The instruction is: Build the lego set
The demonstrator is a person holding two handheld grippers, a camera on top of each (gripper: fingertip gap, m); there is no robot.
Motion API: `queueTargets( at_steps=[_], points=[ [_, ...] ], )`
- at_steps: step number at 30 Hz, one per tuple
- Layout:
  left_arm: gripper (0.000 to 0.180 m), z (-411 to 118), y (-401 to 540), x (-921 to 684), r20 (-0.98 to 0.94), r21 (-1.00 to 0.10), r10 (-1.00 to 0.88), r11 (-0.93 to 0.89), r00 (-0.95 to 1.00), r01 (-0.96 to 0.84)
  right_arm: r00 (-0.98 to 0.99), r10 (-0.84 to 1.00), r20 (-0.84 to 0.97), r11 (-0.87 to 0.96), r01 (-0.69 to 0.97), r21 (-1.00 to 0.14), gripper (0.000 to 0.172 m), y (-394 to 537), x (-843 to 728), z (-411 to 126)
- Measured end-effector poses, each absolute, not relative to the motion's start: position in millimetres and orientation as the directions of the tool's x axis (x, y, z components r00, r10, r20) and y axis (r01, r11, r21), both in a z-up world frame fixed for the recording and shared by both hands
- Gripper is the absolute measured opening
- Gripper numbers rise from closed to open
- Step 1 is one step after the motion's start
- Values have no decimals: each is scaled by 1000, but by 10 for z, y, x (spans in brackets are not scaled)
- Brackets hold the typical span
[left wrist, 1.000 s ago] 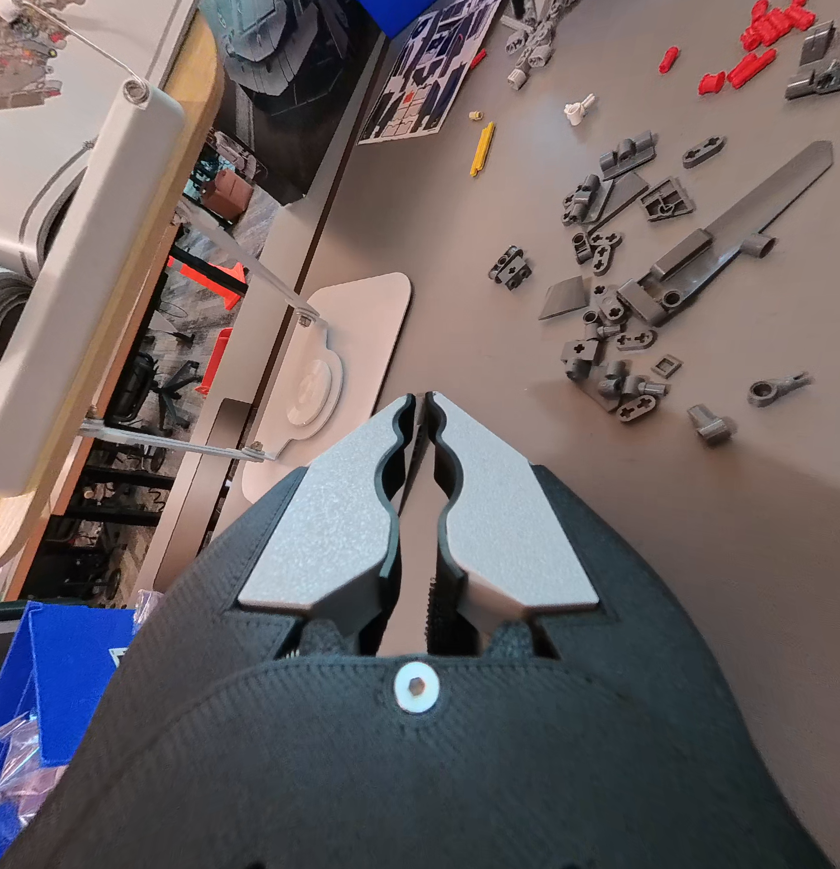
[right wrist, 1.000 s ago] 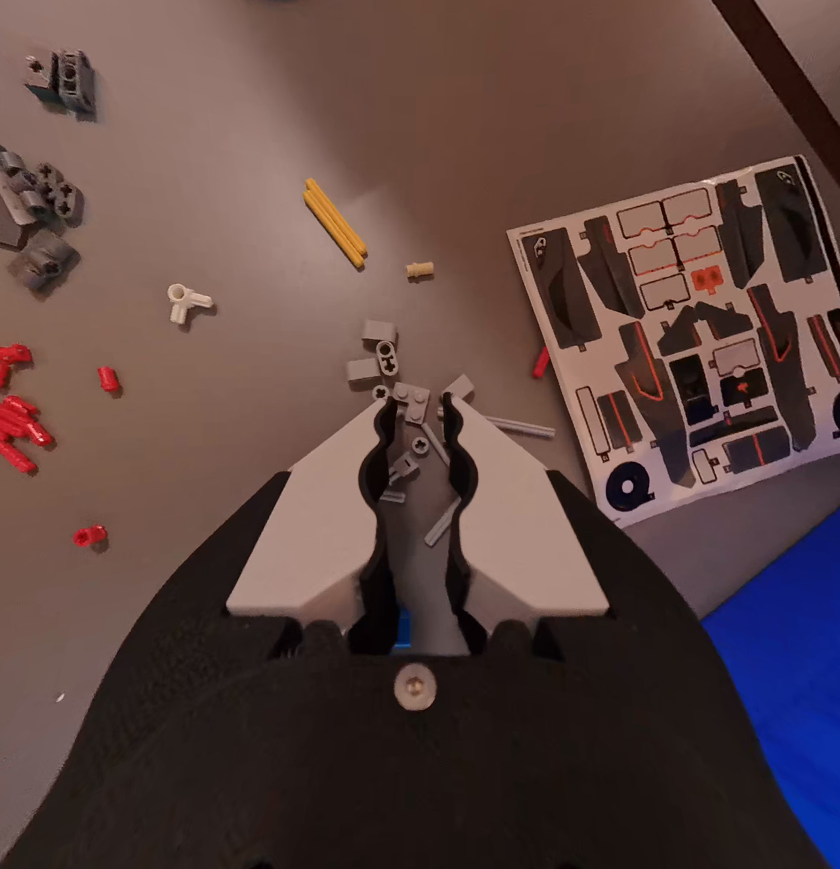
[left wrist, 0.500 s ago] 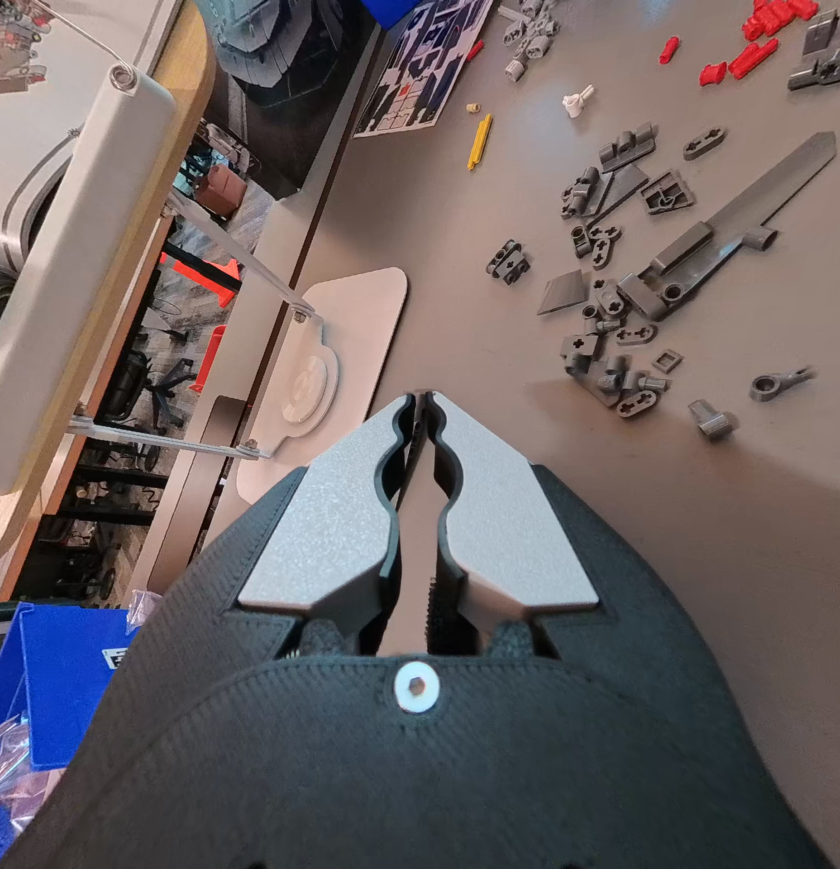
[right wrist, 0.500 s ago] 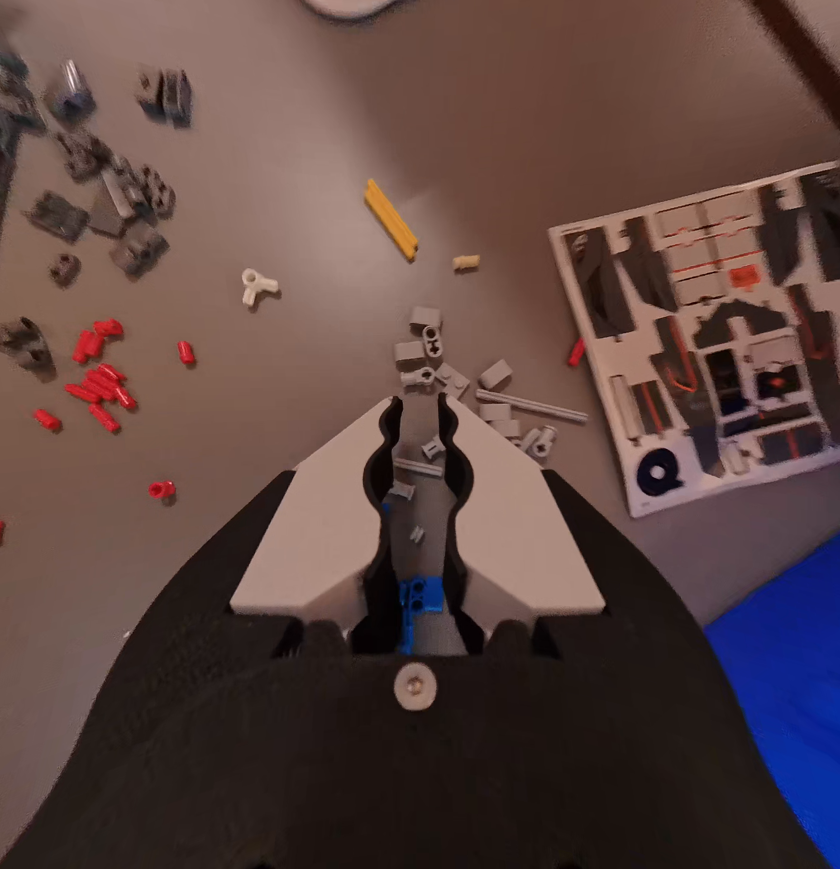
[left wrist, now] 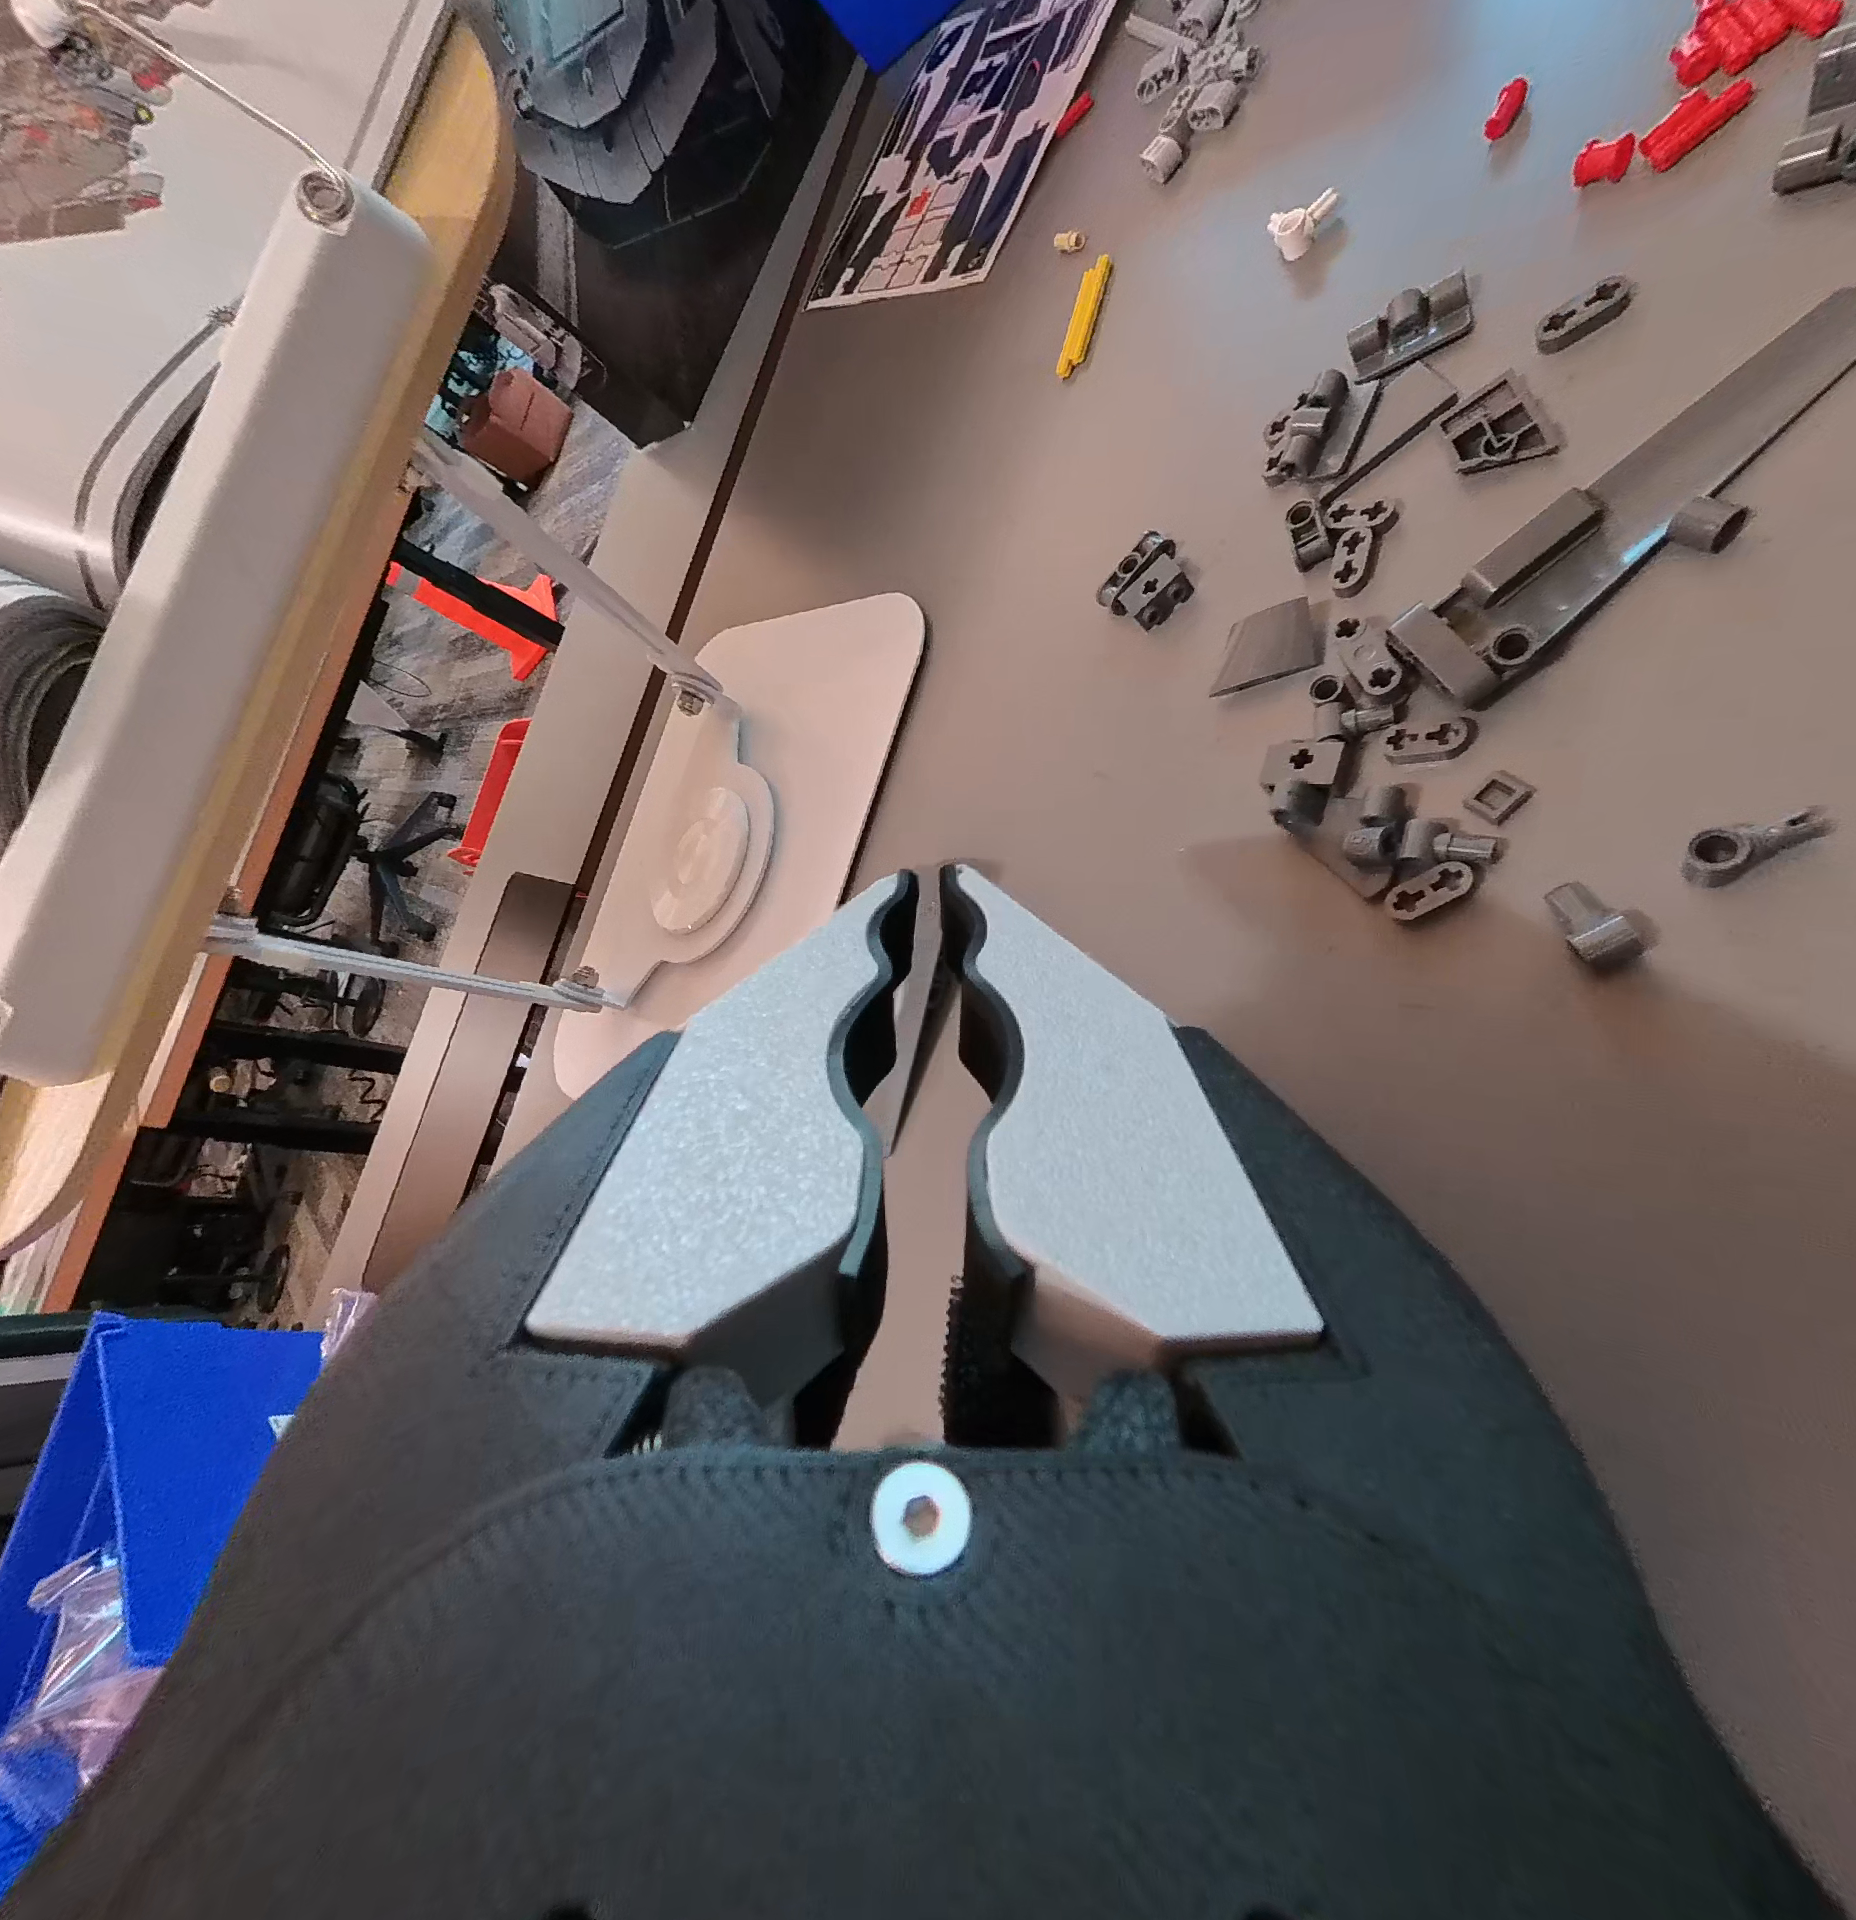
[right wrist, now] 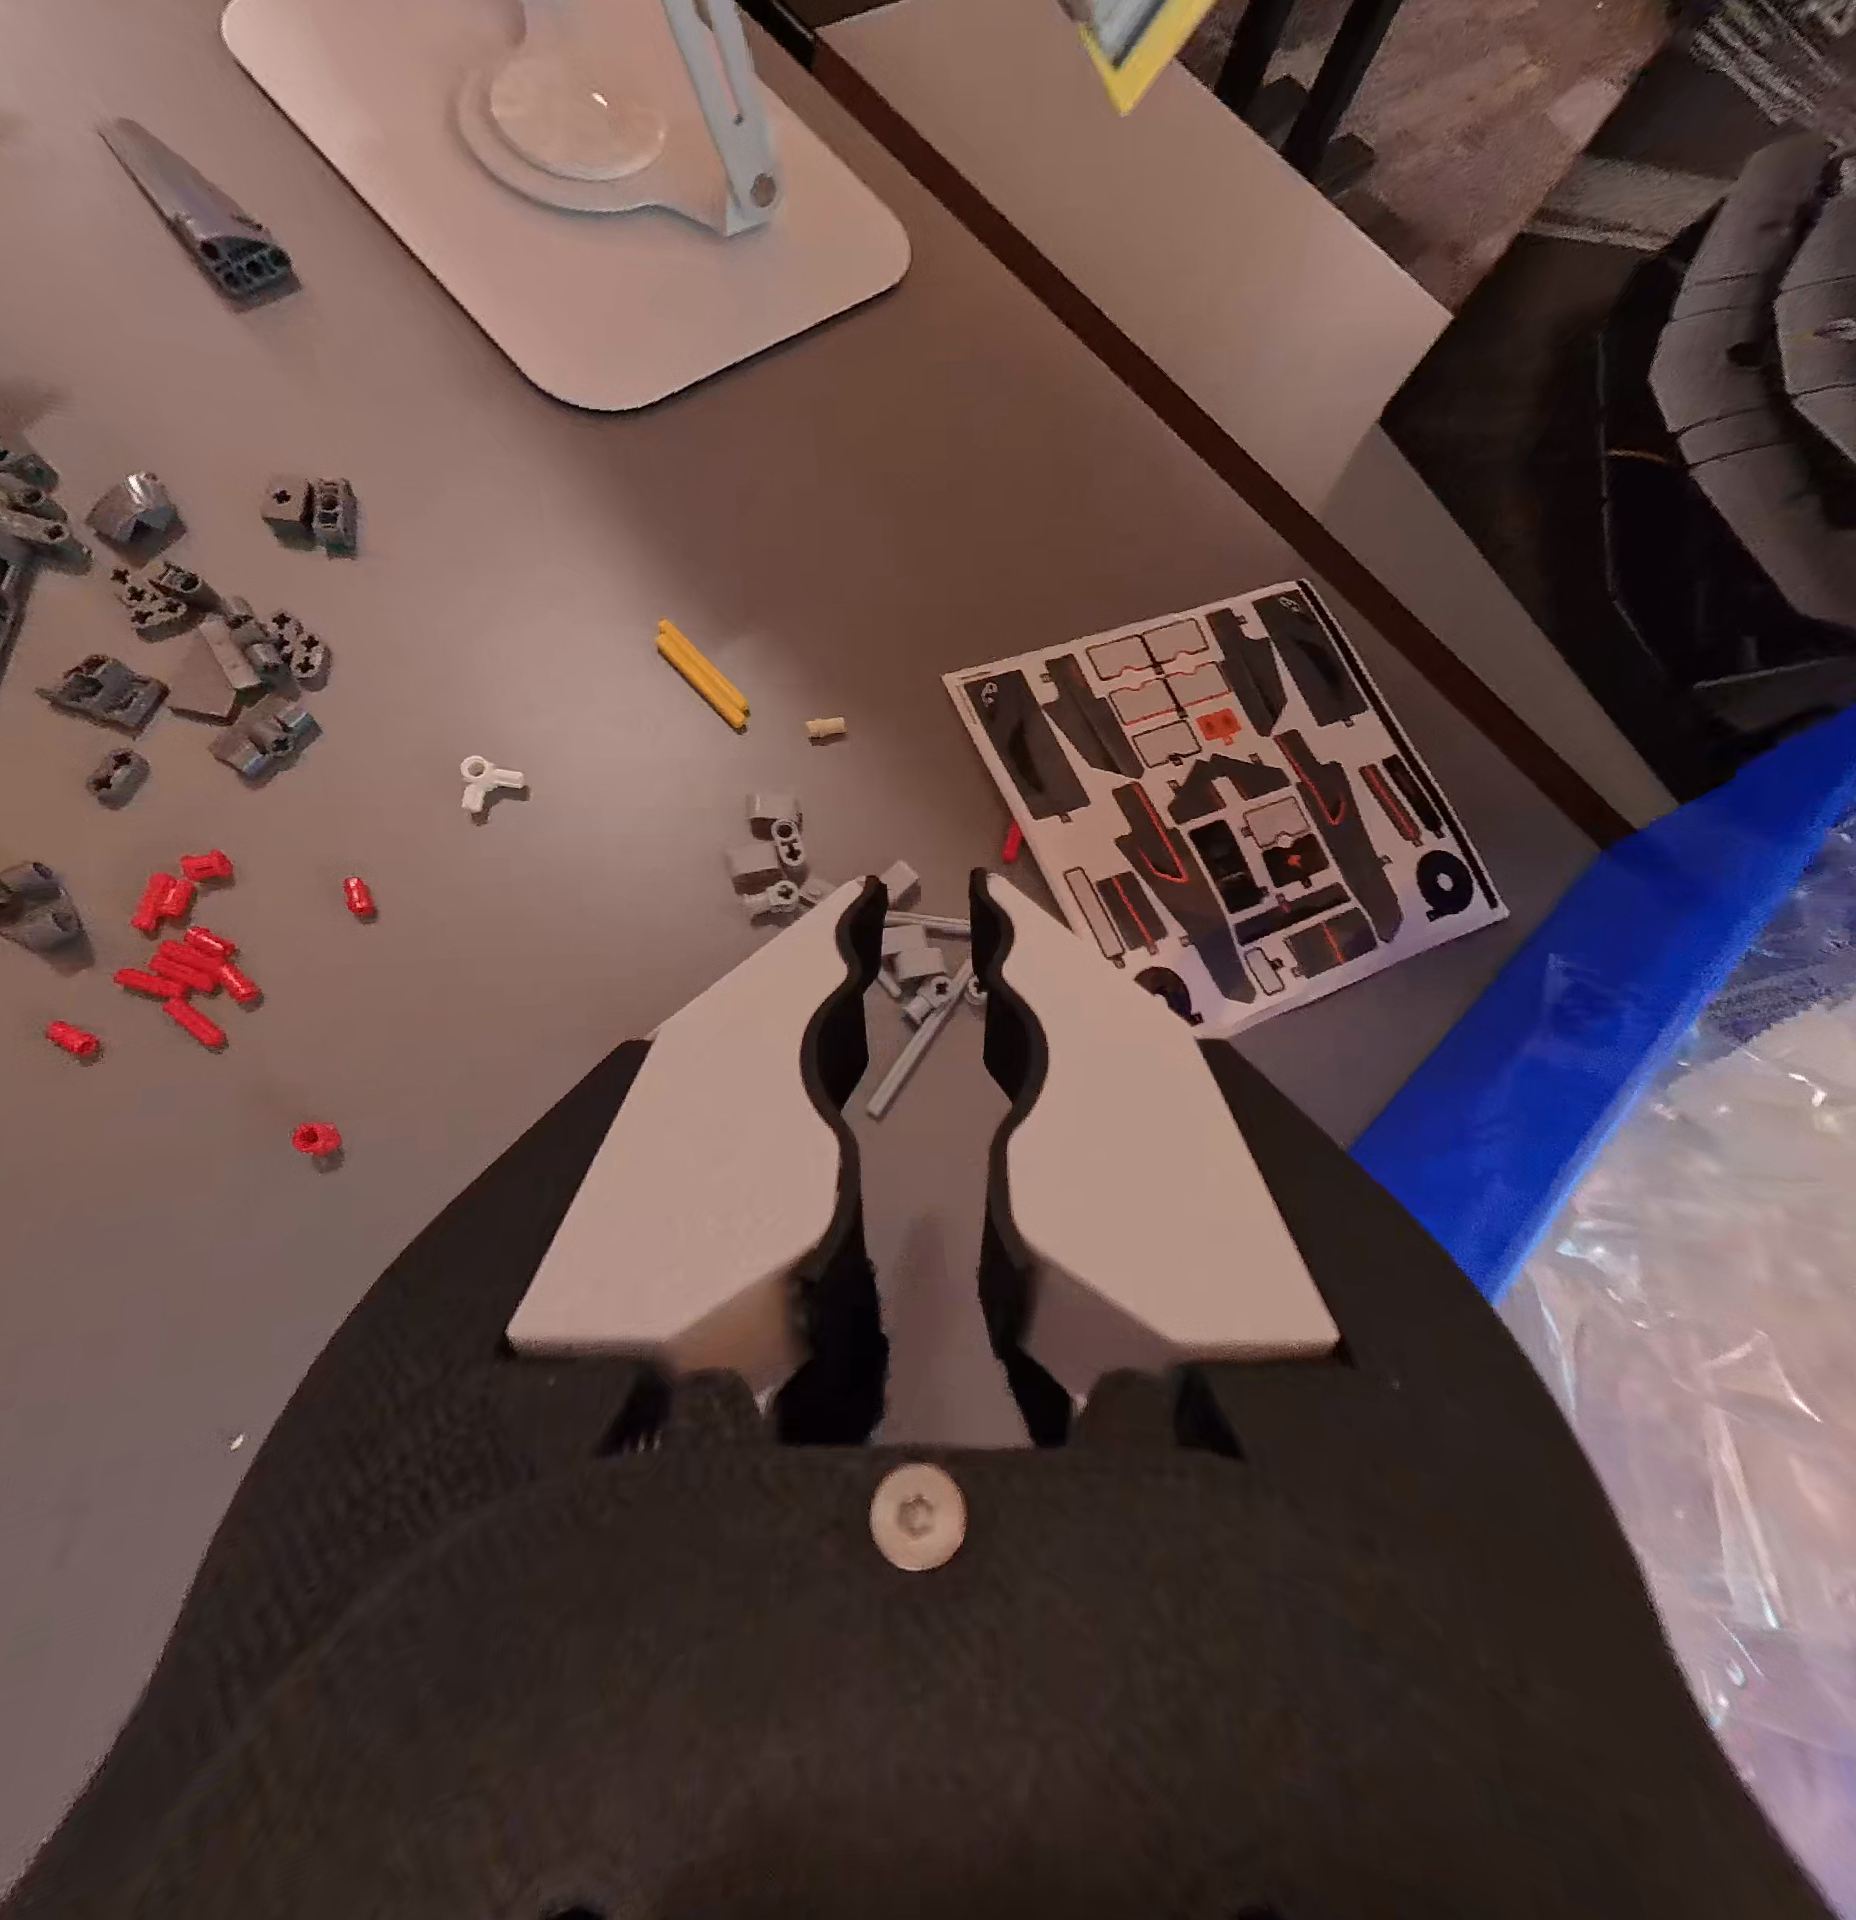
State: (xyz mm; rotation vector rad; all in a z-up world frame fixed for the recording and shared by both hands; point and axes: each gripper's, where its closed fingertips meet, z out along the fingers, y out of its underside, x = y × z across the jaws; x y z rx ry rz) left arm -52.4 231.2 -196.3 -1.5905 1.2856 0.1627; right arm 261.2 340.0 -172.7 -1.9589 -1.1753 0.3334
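1. Two grippers show, one per wrist view. The left gripper [left wrist: 936, 871] has its tips drawn together with only a sliver between them and nothing caught there; it hangs over bare grey table [left wrist: 1319, 1195].
2. The right gripper [right wrist: 926, 883] stands parted, its pads pressing on nothing; it is above a small heap of light grey pieces [right wrist: 919, 961], including two thin grey axles [right wrist: 919, 1049]. Part of the heap is hidden behind the fingers, so a full count cannot be made.
3. One sticker sheet [right wrist: 1230, 805] lies just right of that heap, with one red pin [right wrist: 1010, 840] half tucked under its edge.
4. Two yellow rods [right wrist: 703, 673] lie side by side; beside them sit one tan peg [right wrist: 826, 727] and one white connector [right wrist: 488, 779].
5. Roughly a dozen red pins [right wrist: 186, 956] cluster to the left, with four more scattered singly around them.
6. Many dark grey pieces [left wrist: 1360, 727] lie jumbled, too overlapped to count; one long dark grey blade [left wrist: 1672, 468] lies among them.
7. One white stand base [right wrist: 581, 208] is cut off at the top edge; one blue bin [right wrist: 1589, 997] with clear bags is cut off at the right.
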Motion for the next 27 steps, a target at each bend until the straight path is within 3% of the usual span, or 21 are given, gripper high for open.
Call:
queueTargets(
  at_steps=[14, 27],
  points=[
    [2, -1955, 2261, -524, -648, -606, -649, 121, 399, -786, 341, 927, 156, -132, 687, -714, 11, 2988, 1991, -1987],
    [1, -1970, 2248, -524, -651, -599, -651, 126, 390, -791, 300, 942, 148, -117, 710, -695, 10, 2920, 1898, -2123]
  ],
)
